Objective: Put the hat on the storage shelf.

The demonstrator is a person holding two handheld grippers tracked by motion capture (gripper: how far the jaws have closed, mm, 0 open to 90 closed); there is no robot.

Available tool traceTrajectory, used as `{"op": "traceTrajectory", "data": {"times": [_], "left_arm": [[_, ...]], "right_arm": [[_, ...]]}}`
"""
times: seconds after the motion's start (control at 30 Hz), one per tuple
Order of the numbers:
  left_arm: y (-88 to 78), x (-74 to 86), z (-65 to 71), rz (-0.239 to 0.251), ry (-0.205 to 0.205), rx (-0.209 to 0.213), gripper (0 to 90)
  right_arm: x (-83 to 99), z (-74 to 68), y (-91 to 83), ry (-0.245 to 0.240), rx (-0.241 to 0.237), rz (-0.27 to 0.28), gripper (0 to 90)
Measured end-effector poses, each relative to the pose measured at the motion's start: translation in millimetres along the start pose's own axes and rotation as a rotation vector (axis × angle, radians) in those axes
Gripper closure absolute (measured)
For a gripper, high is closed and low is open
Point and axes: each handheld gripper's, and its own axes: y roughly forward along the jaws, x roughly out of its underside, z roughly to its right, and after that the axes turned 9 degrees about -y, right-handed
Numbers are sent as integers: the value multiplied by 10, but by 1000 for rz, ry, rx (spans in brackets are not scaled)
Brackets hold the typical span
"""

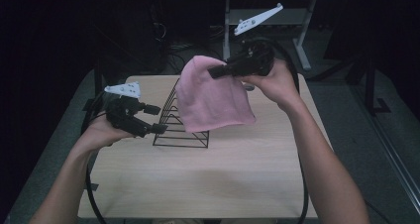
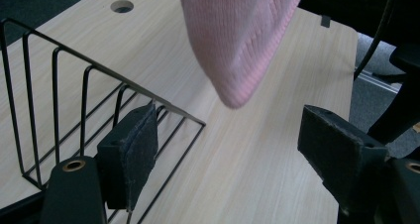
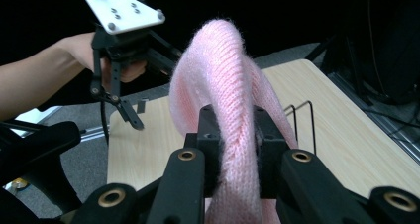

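Note:
A pink knitted hat (image 1: 210, 97) hangs in the air over the table, held near its top by my right gripper (image 1: 218, 71), which is shut on it. In the right gripper view the knit (image 3: 225, 100) is pinched between the two black jaws. The hat's lower edge (image 2: 237, 40) dangles just above and beside a black wire rack (image 1: 179, 120). My left gripper (image 1: 154, 119) stands open at the rack's left end, nothing between its pads (image 2: 133, 154). One pad sits against the rack's wires (image 2: 59, 100).
The light wooden table (image 1: 208, 179) has a cable hole (image 2: 122, 6) near its far edge. A metal desk frame (image 1: 267, 21) stands behind the table. Black cables trail from both grippers down the table's sides.

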Motion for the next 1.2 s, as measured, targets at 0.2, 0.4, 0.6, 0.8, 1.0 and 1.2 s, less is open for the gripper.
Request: {"op": "traceTrajectory", "data": {"times": [0.2, 0.4, 0.6, 0.8, 1.0, 1.2], "left_arm": [[22, -42, -29, 14, -10, 23, 238], [22, -44, -81, 14, -23, 38, 282], [-9, -49, -154, 25, -45, 75, 536], [-79, -64, -236, 44, -72, 72, 766], [-161, -146, -299, 49, -63, 10, 829], [-227, -233, -348, 55, -48, -57, 839]], "right_arm": [[-98, -22, 94, -10, -27, 5, 780], [-203, -37, 182, -29, -46, 16, 779], [-296, -53, 276, -41, -60, 21, 779], [-376, -55, 330, -53, -59, 29, 780], [-415, -13, 365, -54, -28, 56, 780], [-429, 56, 372, -47, 14, 84, 782]]}}
